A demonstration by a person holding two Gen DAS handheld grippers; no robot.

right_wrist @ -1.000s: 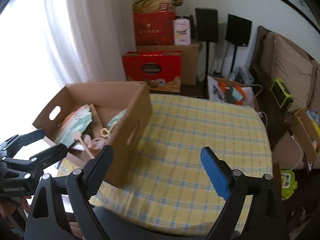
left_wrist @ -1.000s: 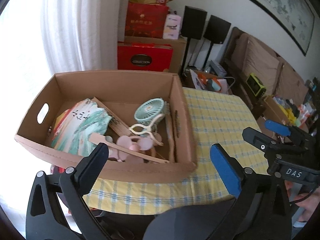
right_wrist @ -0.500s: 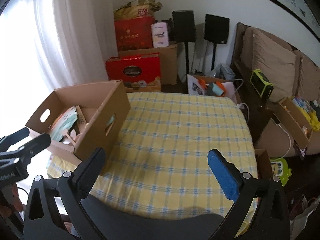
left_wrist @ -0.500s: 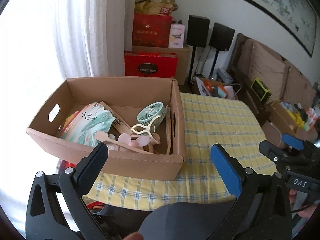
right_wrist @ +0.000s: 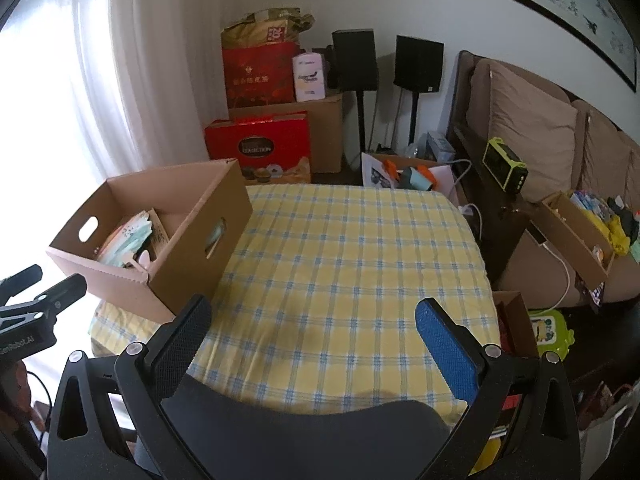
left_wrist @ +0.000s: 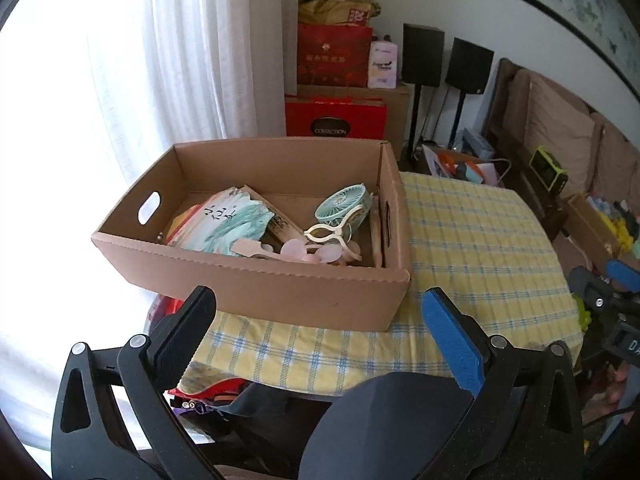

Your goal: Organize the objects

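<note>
A brown cardboard box (left_wrist: pixel 256 284) (right_wrist: pixel 188 256) stands on the left end of a table with a yellow and blue checked cloth (right_wrist: pixel 352 264) (left_wrist: pixel 472 248). Inside it lie a painted paper fan (left_wrist: pixel 232 224), a teal handheld fan (left_wrist: pixel 344 202), a cream clip-like handle (left_wrist: pixel 328 234) and a pink fan (left_wrist: pixel 316 254). My left gripper (left_wrist: pixel 318 320) hangs open in front of the box's near wall, holding nothing. Over the table's near edge my right gripper (right_wrist: pixel 312 320) is open and bare. Each gripper shows at the other view's edge.
Red gift boxes (right_wrist: pixel 260 148) and a carton are stacked by the white curtain (left_wrist: pixel 192 52). Two black speakers (right_wrist: pixel 418 64) stand behind the table. A brown sofa (right_wrist: pixel 532 140) with a small box of items (right_wrist: pixel 576 228) lies to the right; a dark chair back (right_wrist: pixel 304 436) is just below.
Both grippers have drawn back from the table, so the box and the cloth look smaller and farther. The right gripper's view has swung right, off the box. Nothing was picked up.
</note>
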